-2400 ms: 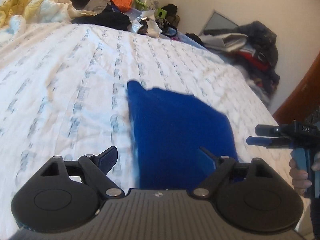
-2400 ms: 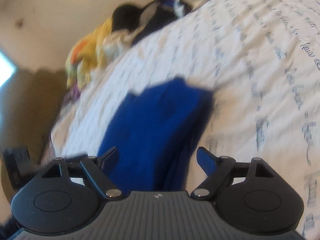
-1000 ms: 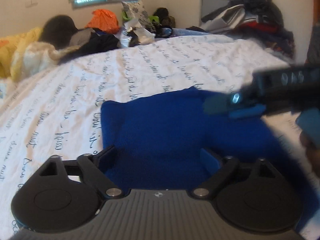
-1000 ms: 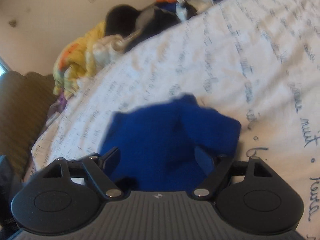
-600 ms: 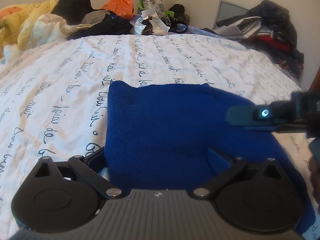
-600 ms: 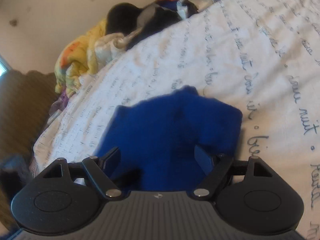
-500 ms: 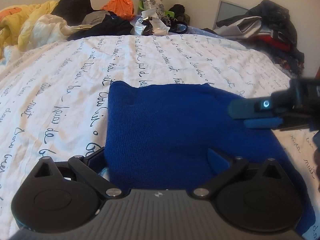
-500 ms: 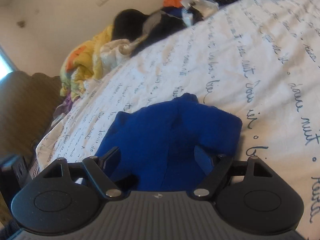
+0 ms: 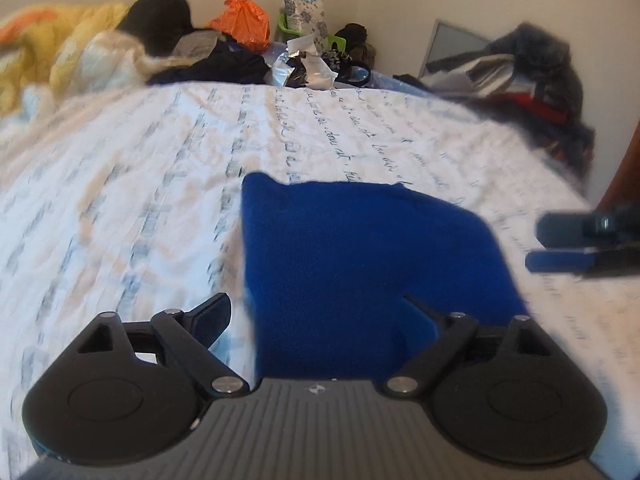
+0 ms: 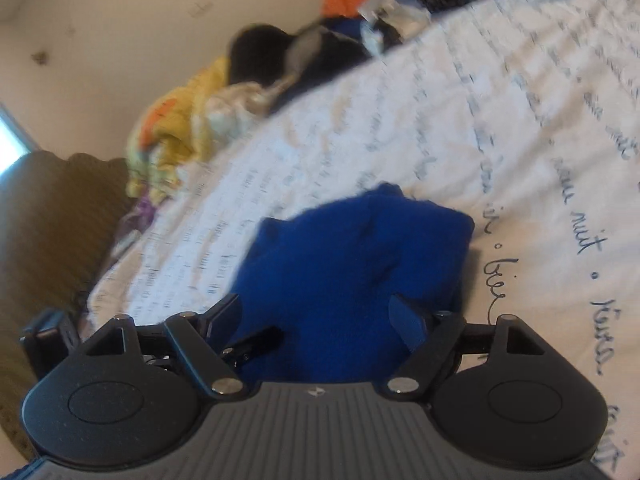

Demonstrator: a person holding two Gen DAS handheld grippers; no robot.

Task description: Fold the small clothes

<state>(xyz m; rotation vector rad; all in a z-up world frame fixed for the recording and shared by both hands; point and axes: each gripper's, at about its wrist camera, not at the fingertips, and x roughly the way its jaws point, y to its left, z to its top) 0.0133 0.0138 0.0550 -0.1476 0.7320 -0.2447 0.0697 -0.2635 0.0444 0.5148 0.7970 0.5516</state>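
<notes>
A folded blue knit garment (image 9: 360, 260) lies flat on the white bed sheet (image 9: 120, 200) with dark script. My left gripper (image 9: 316, 304) hovers over the garment's near left edge. Its jaws stand wide and are closing, with the left finger over the sheet, the right finger over the cloth, and no pad pressing on it. In the right wrist view the same garment (image 10: 352, 264) lies under my right gripper (image 10: 316, 304), whose jaws are open and apart from the cloth. From the left wrist view the right gripper (image 9: 536, 245) shows at the right edge, just off the garment.
A yellow blanket (image 9: 60, 40), dark clothes, an orange bag (image 9: 240, 24) and small clutter line the far side of the bed. A heap of dark clothing (image 9: 532, 72) sits at the far right. A brown ribbed surface (image 10: 48, 220) borders the bed's left side.
Both grippers have drawn back and risen from the blue garment. The right gripper has slid off its right edge. The left jaws have narrowed slightly and the left view has rolled.
</notes>
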